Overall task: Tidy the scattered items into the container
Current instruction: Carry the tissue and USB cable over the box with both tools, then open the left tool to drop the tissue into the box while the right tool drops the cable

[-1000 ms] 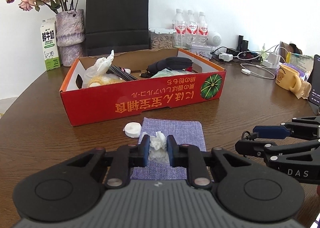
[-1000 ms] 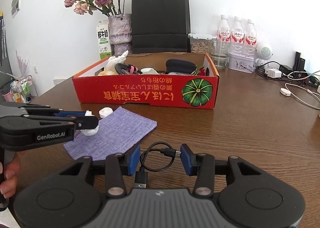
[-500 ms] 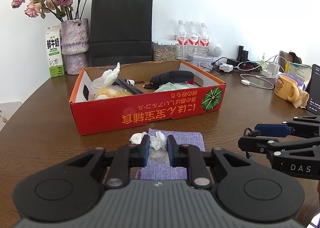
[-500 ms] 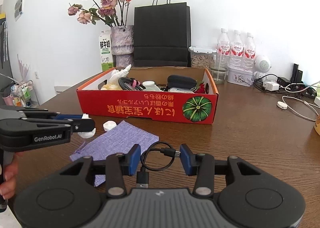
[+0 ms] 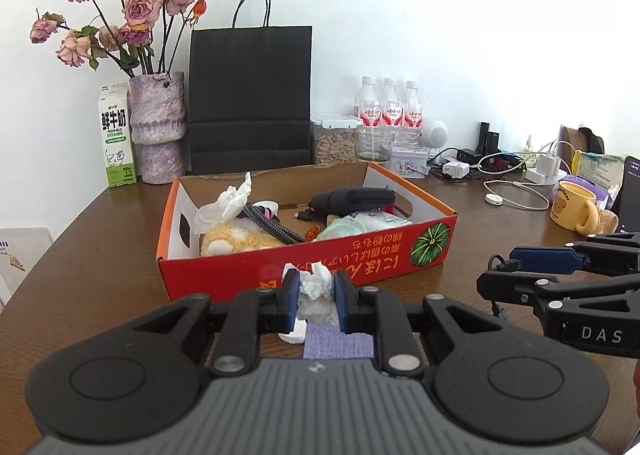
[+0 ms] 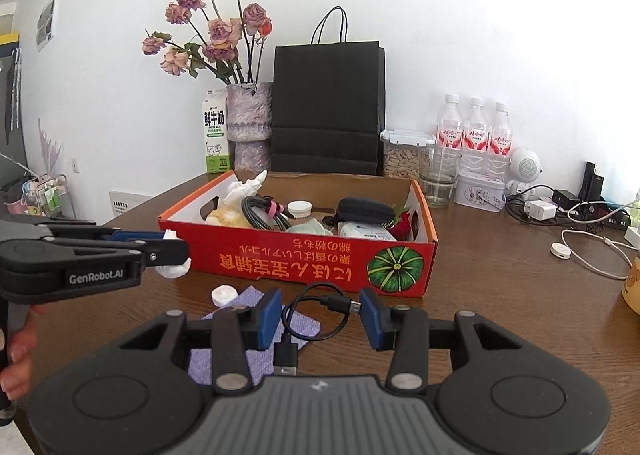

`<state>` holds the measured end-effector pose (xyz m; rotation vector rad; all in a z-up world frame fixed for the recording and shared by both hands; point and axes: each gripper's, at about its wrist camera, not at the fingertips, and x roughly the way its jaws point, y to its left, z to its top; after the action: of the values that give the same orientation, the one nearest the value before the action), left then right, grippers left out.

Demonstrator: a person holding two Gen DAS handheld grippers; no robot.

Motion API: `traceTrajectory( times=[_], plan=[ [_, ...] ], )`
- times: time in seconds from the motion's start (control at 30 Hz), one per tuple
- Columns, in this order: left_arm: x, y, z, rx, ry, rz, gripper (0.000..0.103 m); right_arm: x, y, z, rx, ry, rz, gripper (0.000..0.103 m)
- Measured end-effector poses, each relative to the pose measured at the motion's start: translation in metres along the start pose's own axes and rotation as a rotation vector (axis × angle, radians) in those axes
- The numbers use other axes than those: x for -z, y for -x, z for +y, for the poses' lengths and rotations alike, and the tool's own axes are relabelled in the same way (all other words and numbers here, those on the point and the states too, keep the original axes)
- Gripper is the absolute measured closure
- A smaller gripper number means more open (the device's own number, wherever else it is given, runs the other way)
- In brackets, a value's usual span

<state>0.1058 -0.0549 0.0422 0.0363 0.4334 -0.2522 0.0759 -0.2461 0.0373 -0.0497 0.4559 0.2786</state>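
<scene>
The red cardboard box (image 5: pixel 320 255) stands open on the brown table and holds tissue, cables, a black pouch and packets. My left gripper (image 5: pixel 316 291) is shut on a crumpled white tissue (image 5: pixel 318 287), held above the table just in front of the box's front wall. From the right wrist view, the left gripper (image 6: pixel 176 251) shows at the left with the tissue (image 6: pixel 172 271) hanging from its tips. My right gripper (image 6: pixel 320 311) is shut on a coiled black USB cable (image 6: pixel 316 329), lifted off the table. A white cap (image 6: pixel 223 295) and a purple cloth (image 6: pixel 248 359) lie below.
Behind the box stand a vase of dried roses (image 5: pixel 158 127), a milk carton (image 5: pixel 116 135), a black paper bag (image 5: pixel 250 103) and water bottles (image 5: pixel 388 111). A yellow mug (image 5: pixel 572 205), chargers and white cables (image 5: pixel 516 191) crowd the right side.
Both grippers have risen with their loads. The tissue has lifted off the purple cloth, and the cable hangs higher above the table. The cloth and cap now sit lower in both views.
</scene>
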Motion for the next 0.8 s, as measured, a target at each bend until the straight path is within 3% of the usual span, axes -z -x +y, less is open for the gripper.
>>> traceTrajectory(
  times=[0.43,0.8],
  plan=[
    [-0.055,-0.034,0.016,-0.016,0.008,-0.093,0.084,-0.058,-0.033,-0.006,-0.016,0.014,-0.091,0.061],
    [-0.087,-0.107,0.035,-0.043,0.032,-0.091,0.084,-0.108,-0.112,-0.018,-0.043,0.007,-0.119,0.061]
  ],
)
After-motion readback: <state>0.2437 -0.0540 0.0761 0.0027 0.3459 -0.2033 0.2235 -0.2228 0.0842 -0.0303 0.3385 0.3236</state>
